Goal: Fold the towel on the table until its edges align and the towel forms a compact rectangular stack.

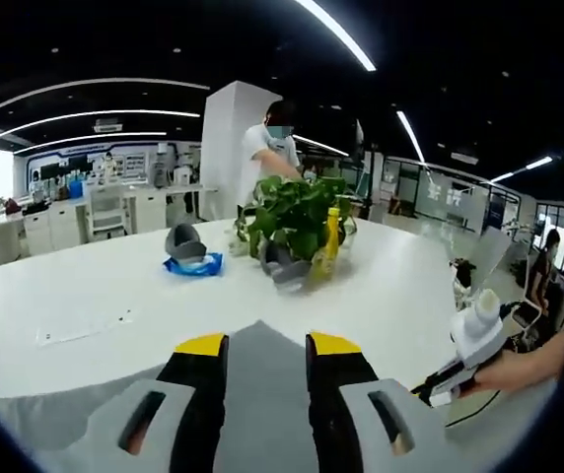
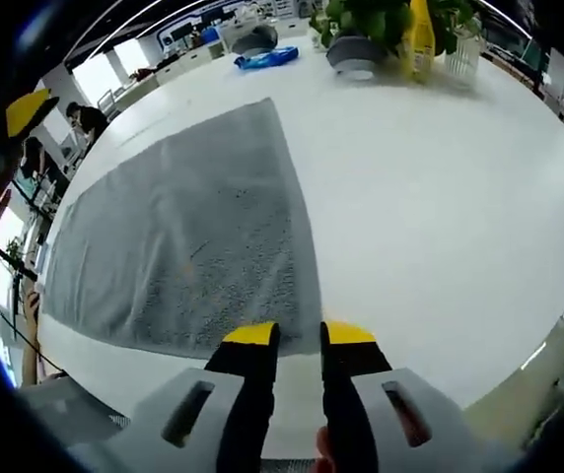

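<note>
A grey towel [image 2: 193,236] lies spread flat on the white table [image 2: 440,197]. My right gripper [image 2: 300,337] hovers at the towel's near right corner, its yellow-tipped jaws a narrow gap apart with the towel's edge showing between them. My left gripper [image 1: 267,345] stands open over another corner, with the towel [image 1: 260,379] showing between its jaws. In the left gripper view the right gripper [image 1: 471,345] sits at the table's right edge, held by a hand. The left gripper's yellow tip [image 2: 26,108] appears at the upper left of the right gripper view.
At the far side of the table stand a leafy potted plant [image 1: 297,212], a yellow bottle [image 1: 329,241], two grey bowls [image 1: 185,241] and a blue cloth [image 1: 193,266]. A sheet of paper [image 1: 75,327] lies left. A person [image 1: 274,148] stands behind the table.
</note>
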### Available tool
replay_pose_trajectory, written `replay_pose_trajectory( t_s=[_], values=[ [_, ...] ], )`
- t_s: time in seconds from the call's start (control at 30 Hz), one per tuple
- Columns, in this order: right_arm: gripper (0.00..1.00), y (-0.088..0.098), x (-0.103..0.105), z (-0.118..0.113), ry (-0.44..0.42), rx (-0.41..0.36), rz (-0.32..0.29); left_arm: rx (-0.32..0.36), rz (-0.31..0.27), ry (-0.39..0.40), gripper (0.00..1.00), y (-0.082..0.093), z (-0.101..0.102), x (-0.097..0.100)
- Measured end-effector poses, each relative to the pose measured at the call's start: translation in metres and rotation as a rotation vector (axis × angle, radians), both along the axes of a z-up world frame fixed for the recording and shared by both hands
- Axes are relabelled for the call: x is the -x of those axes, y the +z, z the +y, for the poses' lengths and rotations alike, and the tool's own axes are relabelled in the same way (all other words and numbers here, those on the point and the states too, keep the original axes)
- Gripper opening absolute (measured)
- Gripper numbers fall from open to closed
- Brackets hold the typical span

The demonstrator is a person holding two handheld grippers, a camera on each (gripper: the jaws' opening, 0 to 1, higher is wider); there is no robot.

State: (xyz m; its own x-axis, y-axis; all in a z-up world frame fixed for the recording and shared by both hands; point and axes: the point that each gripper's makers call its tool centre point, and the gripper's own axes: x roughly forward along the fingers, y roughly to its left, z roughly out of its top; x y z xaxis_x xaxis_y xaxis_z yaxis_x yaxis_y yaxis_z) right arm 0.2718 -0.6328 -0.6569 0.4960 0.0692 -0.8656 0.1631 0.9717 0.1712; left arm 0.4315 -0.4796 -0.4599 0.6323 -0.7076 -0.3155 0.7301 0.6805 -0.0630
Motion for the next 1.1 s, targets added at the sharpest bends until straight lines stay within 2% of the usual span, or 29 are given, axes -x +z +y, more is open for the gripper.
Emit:
replay_pose_trajectory(
  t_s=[0.2, 0.43, 0.63, 0.83, 0.97, 1.1],
  values=[
    [0.13, -0.002, -0.001, -0.003, -0.012, 0.008, 0.007, 0.017, -0.008, -0.026, 0.32, 0.005, -0.021, -0.018],
    [0.09, -0.003, 0.0, -0.006, -0.006, 0.033, 0.012, 0.001, -0.025, -0.056, 0.32, 0.009, -0.048, -0.045],
    [0.06, -0.004, 0.0, -0.006, 0.022, 0.073, 0.021, -0.013, -0.031, -0.083, 0.32, 0.005, -0.076, -0.067],
    [0.04, -0.005, -0.002, -0.006, 0.074, 0.131, 0.033, -0.042, -0.005, -0.099, 0.32, -0.019, -0.101, -0.086],
    [0.02, -0.006, -0.003, -0.006, 0.08, 0.127, 0.028, -0.053, 0.007, -0.105, 0.32, -0.032, -0.114, -0.095],
    [0.01, -0.006, -0.003, -0.007, 0.073, 0.103, 0.02, -0.068, 0.03, -0.106, 0.32, -0.056, -0.128, -0.11]
  ],
)
